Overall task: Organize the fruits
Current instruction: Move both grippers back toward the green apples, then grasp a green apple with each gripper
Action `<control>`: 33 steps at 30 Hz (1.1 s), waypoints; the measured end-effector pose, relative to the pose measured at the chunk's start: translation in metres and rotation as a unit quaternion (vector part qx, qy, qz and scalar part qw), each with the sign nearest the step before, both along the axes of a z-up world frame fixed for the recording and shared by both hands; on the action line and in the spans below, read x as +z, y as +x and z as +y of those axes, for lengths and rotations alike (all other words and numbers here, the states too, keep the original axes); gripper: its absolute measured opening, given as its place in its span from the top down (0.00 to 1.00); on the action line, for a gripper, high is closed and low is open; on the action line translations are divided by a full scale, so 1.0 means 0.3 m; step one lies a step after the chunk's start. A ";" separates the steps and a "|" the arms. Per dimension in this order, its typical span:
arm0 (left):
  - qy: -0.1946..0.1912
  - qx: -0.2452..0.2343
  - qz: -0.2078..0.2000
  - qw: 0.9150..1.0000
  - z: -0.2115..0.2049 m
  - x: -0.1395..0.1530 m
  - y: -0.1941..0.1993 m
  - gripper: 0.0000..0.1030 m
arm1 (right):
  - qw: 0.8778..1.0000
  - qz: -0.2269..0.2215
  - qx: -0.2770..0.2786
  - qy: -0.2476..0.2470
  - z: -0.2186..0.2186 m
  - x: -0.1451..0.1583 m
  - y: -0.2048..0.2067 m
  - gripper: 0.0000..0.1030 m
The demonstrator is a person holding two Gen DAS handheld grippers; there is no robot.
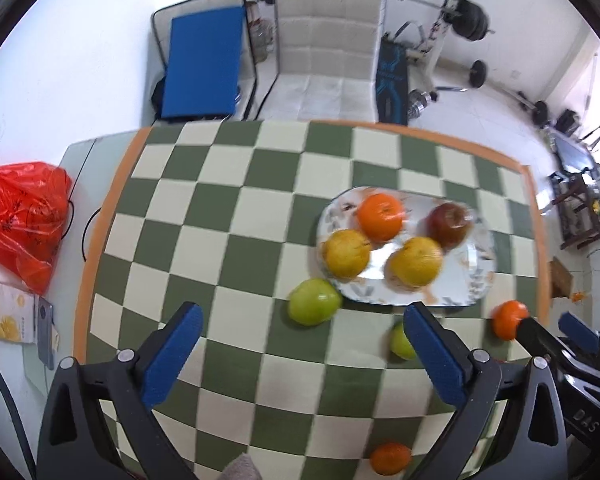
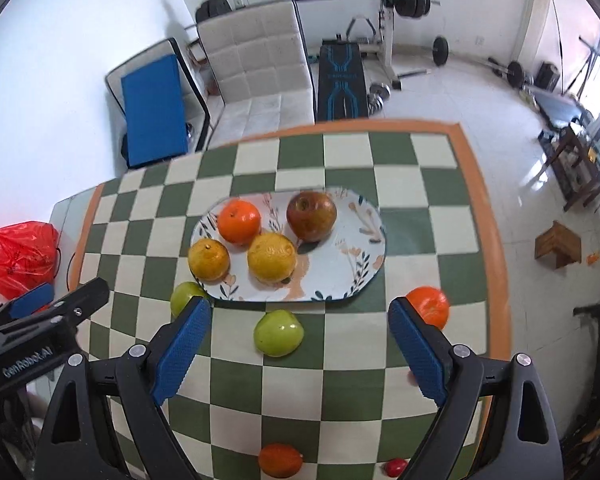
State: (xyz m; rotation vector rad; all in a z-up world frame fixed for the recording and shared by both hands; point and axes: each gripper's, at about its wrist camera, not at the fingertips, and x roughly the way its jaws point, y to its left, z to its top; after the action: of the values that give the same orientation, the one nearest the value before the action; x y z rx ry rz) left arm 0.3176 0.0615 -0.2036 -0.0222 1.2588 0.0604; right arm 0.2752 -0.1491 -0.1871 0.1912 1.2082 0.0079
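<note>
Both my left claw (image 1: 300, 356) and right claw (image 2: 300, 344) gape wide and empty above the checkered table (image 2: 400, 184), the fruit plate (image 2: 340, 264) at twelve o'clock, one green apple (image 2: 278, 333) between the right claw's pads.

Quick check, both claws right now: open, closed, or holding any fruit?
Left claw: open, holding nothing, above the checkered cloth.
Right claw: open, holding nothing; a green apple lies on the cloth below its gap.
</note>
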 end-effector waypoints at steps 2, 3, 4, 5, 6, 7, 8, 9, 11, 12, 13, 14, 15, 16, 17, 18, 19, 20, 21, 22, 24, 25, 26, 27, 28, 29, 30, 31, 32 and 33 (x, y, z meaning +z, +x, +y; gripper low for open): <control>0.008 0.008 0.025 1.000 0.026 -0.068 0.027 0.00 | 1.000 0.026 -0.004 0.017 0.003 -0.076 0.022 0.10; 0.008 0.009 0.038 0.999 0.036 -0.102 0.037 0.00 | 0.999 0.041 -0.003 0.026 0.007 -0.119 0.035 0.10; 0.005 0.010 0.057 0.998 0.046 -0.151 0.052 0.00 | 0.998 0.054 -0.004 0.032 0.010 -0.157 0.042 0.10; 0.004 0.012 0.072 0.997 0.055 -0.185 0.058 0.00 | 0.997 0.070 -0.004 0.040 0.017 -0.206 0.054 0.10; 0.000 0.013 0.089 0.996 0.059 -0.222 0.067 0.00 | 0.995 0.083 -0.003 0.047 0.023 -0.245 0.061 0.10; -0.008 0.013 0.106 0.994 0.061 -0.263 0.076 0.00 | 0.993 0.101 -0.004 0.053 0.034 -0.300 0.072 0.10; -0.013 0.014 0.123 0.992 0.062 -0.302 0.084 0.00 | 0.992 0.112 -0.004 0.054 0.042 -0.339 0.079 0.10; -0.014 0.009 0.134 0.991 0.056 -0.335 0.092 0.00 | 0.991 0.120 -0.002 0.056 0.051 -0.373 0.085 0.10; -0.001 -0.016 0.143 0.990 0.030 -0.386 0.106 0.00 | 0.988 0.142 0.002 0.059 0.072 -0.450 0.096 0.10; 0.009 -0.030 0.144 0.989 0.016 -0.404 0.114 0.00 | 0.987 0.151 0.003 0.059 0.081 -0.482 0.099 0.10; 0.022 -0.050 0.145 0.988 -0.003 -0.424 0.120 0.00 | 0.986 0.157 0.007 0.059 0.090 -0.508 0.104 0.10; 0.027 -0.064 0.146 0.987 -0.016 -0.437 0.123 0.00 | 0.985 0.162 0.009 0.056 0.097 -0.528 0.106 0.10; 0.033 -0.079 0.148 0.985 -0.030 -0.450 0.127 0.02 | 0.985 0.166 0.011 0.052 0.103 -0.547 0.109 0.10; 0.044 -0.093 0.150 0.983 -0.044 -0.463 0.130 0.03 | 0.984 0.170 0.012 0.051 0.109 -0.561 0.110 0.10; 0.052 -0.108 0.150 0.981 -0.059 -0.475 0.134 0.03 | 0.983 0.174 0.013 0.049 0.115 -0.578 0.114 0.12; 0.056 -0.120 0.151 0.980 -0.069 -0.484 0.139 0.04 | 0.983 0.179 0.013 0.048 0.117 -0.593 0.119 0.13; 0.057 -0.131 0.153 0.978 -0.079 -0.496 0.144 0.07 | 0.982 0.182 0.011 0.049 0.117 -0.606 0.123 0.15; 0.055 -0.139 0.156 0.976 -0.085 -0.504 0.146 0.08 | 0.981 0.186 0.010 0.051 0.118 -0.619 0.128 0.16; 0.047 -0.149 0.157 0.975 -0.095 -0.511 0.150 0.14 | 0.980 0.191 0.009 0.051 0.118 -0.632 0.133 0.16; 0.043 -0.155 0.159 0.974 -0.102 -0.516 0.152 0.23 | 0.979 0.194 0.008 0.054 0.118 -0.644 0.138 0.20; 0.035 -0.168 0.168 0.971 -0.121 -0.533 0.157 0.34 | 0.978 0.201 0.010 0.054 0.122 -0.661 0.147 0.24; 0.031 -0.174 0.172 0.969 -0.131 -0.541 0.160 0.43 | 0.977 0.206 0.013 0.054 0.128 -0.674 0.151 0.26; 0.030 -0.178 0.179 0.967 -0.143 -0.553 0.162 0.47 | 0.976 0.210 0.015 0.055 0.136 -0.685 0.154 0.29; 0.035 -0.182 0.181 0.966 -0.150 -0.560 0.159 0.47 | 0.975 0.214 0.017 0.053 0.140 -0.690 0.154 0.30; 0.038 -0.185 0.179 0.966 -0.154 -0.562 0.154 0.47 | 0.976 0.211 0.025 0.048 0.151 -0.689 0.154 0.33; 0.040 -0.185 0.178 0.966 -0.158 -0.562 0.146 0.47 | 0.976 0.212 0.029 0.043 0.155 -0.688 0.154 0.37; 0.038 -0.181 0.178 0.967 -0.157 -0.561 0.139 0.47 | 0.976 0.212 0.032 0.041 0.159 -0.689 0.152 0.37; 0.034 -0.173 0.177 0.968 -0.153 -0.560 0.131 0.47 | 0.976 0.213 0.036 0.040 0.161 -0.692 0.145 0.37; 0.029 -0.163 0.179 0.970 -0.147 -0.558 0.120 0.47 | 0.976 0.213 0.039 0.038 0.165 -0.694 0.140 0.37; 0.024 -0.154 0.181 0.971 -0.138 -0.557 0.104 0.47 | 0.976 0.213 0.041 0.035 0.164 -0.694 0.131 0.37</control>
State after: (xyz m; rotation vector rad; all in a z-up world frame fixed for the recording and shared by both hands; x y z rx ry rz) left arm 0.3487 0.0200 -0.3708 0.2359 1.6128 -0.1826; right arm 0.3145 -0.0997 -0.3953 0.2108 1.6452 0.0839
